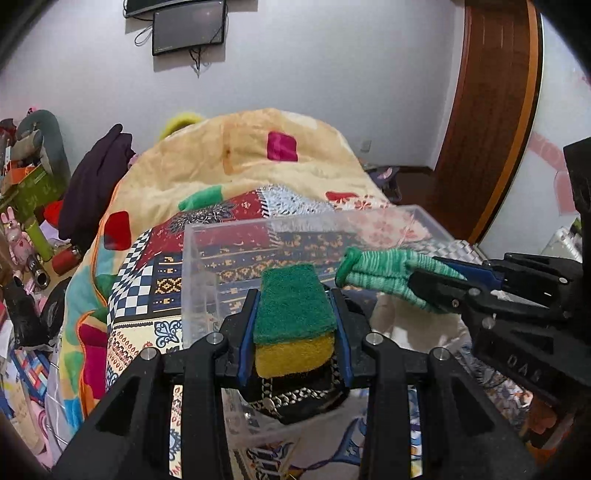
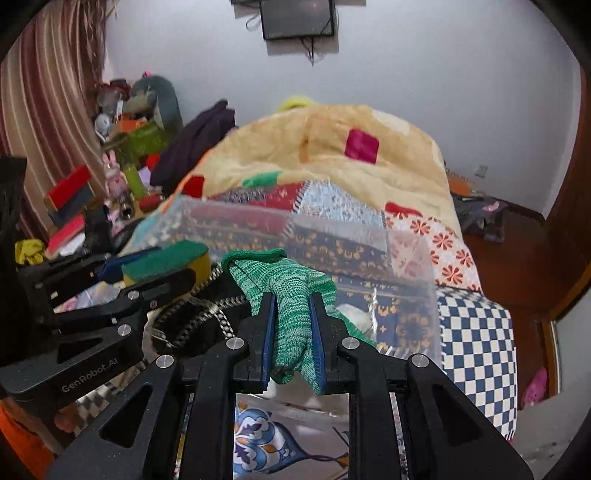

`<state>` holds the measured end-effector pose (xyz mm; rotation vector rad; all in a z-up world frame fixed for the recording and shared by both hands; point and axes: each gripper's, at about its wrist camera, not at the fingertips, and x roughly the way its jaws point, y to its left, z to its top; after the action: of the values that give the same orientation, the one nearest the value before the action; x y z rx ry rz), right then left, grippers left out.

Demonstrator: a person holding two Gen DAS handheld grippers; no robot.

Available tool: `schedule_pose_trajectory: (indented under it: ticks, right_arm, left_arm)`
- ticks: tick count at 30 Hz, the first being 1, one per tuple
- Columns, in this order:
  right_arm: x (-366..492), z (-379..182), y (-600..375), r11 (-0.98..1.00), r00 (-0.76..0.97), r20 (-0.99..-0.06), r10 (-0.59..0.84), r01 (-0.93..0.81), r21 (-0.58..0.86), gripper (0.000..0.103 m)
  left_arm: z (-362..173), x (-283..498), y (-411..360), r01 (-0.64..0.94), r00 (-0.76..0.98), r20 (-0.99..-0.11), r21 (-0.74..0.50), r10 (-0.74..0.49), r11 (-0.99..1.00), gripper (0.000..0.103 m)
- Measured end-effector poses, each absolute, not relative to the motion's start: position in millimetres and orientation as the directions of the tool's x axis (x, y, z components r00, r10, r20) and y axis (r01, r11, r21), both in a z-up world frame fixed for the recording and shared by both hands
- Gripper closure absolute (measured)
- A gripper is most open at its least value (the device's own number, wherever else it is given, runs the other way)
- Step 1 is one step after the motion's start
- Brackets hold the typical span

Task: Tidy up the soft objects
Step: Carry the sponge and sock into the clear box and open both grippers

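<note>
A green-and-yellow sponge (image 1: 293,321) is clamped betw. the blue pads of the left gripper (image 1: 294,325), green scrub side up, yellow foam below. It is held over the near-left part of a clear plastic bin (image 1: 192,266), which sits on a patchwork quilt (image 1: 147,288) on the bed. In the right wrist view the same sponge (image 2: 166,260) is seen at left, in the left gripper (image 2: 147,273).

A green knit sock (image 2: 291,314) is pinched in the right gripper (image 2: 291,328) — jaws closed on its mid-section, cuff end hanging fwd over the bin (image 2: 424,295), toe end drooping back. From the left wrist view the sock (image 1: 380,273) is seen approx. at rim height, towards the bin's right side, w/ the right gripper (image 1: 436,280) coming in from the right.

Inside the bin, under both grippers, a black item w/ chain strap (image 2: 195,317) and something white (image 2: 354,314) are lying — neither can be identified further.

A peach blanket (image 1: 258,155) is heaped at the far end of the bed; a dark screen (image 1: 188,31) is mounted on the wall.
</note>
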<state>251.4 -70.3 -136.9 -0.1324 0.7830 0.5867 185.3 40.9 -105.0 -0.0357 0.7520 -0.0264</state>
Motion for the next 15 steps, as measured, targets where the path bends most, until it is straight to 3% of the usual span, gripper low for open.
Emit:
schedule_pose_trajectory:
  ticks: [6, 8, 15]
  right_arm:
    - [251.2, -145.8, -69.1, 0.823, 0.524, -0.733, 0.435, -0.562, 0.087, 0.084]
    - [251.2, -144.3, -69.7, 0.819, 0.516, -0.736, 0.439, -0.567, 0.091, 0.077]
    - [233.2, -121.8, -86.9, 0.811, 0.551, -0.693, 0.464, -0.579, 0.082, 0.051]
  left_arm:
    - [-114.0, 191.7, 40.2, 0.011, 0.715, -0.699, -0.022, -0.023, 1.0, 0.06]
    - [-113.3, 189.8, 41.2, 0.007, 0.716, -0.698, -0.026, -0.024, 1.0, 0.049]
    - [-92.3, 169.6, 42.3, 0.011, 0.75, -0.661, -0.014, -0.017, 1.0, 0.042]
